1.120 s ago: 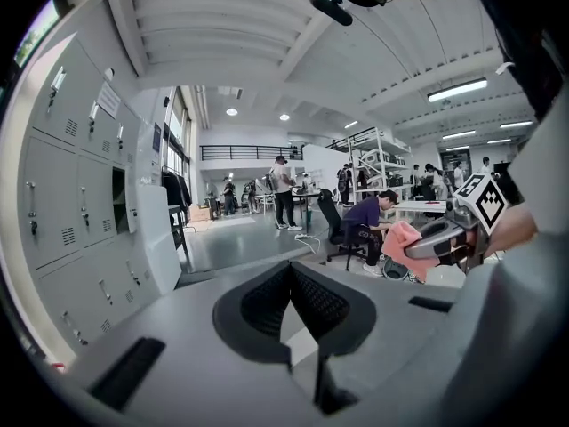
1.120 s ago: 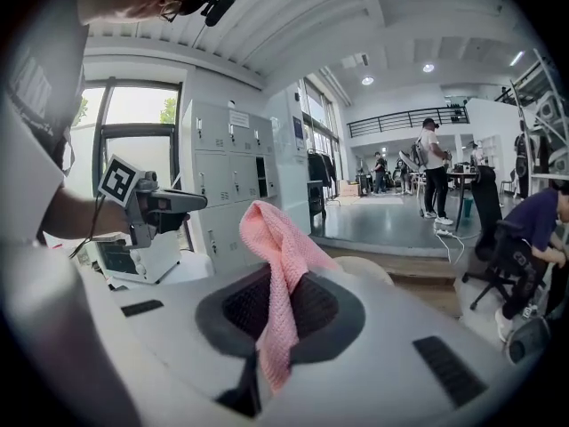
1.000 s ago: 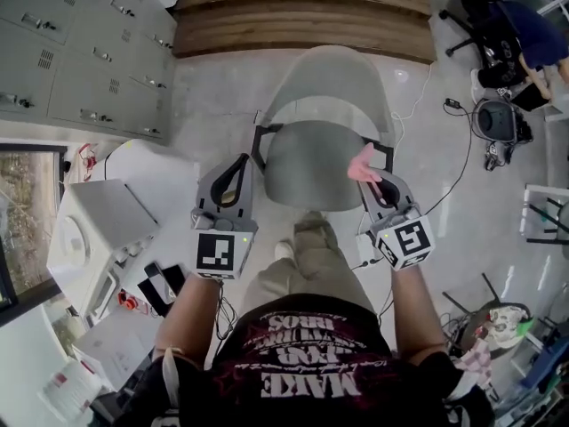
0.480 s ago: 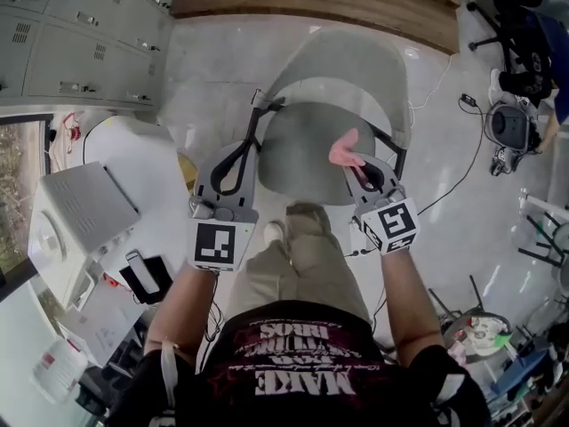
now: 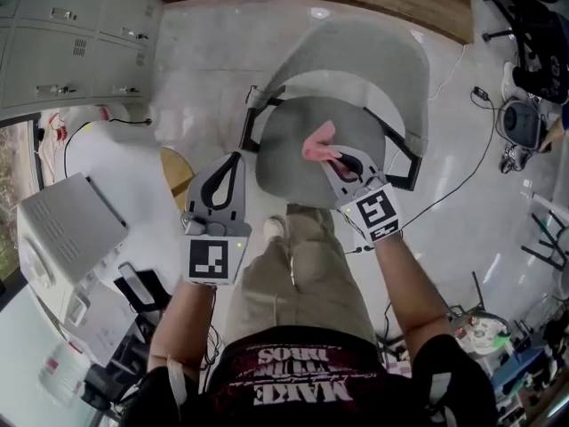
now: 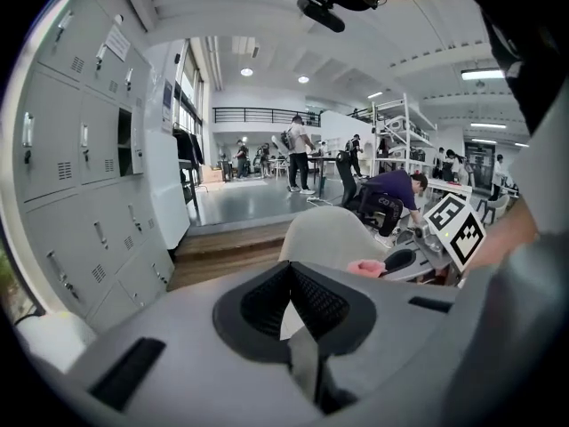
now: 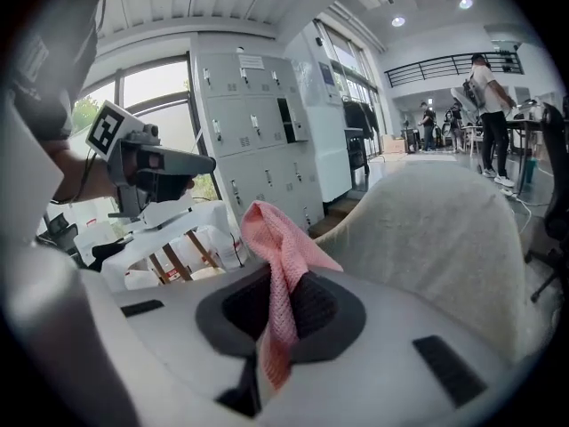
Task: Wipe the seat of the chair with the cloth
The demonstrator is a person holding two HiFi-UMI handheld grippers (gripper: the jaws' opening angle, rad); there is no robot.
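cloth: pink cloth (image 5: 318,140) is held bunched over the right of the chair seat (image 5: 283,163) | right gripper (image 5: 338,157): clamped on it | left gripper (image 5: 233,158): jaws together, empty, at seat's near-left | risk: cloth could be dragged from the clamp, or the seat scraped by the jaws, if pressed low

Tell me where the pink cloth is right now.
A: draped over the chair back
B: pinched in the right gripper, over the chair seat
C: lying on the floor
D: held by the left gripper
B: the right gripper has its fingers shut on the cloth, and the head view shows it over the seat.
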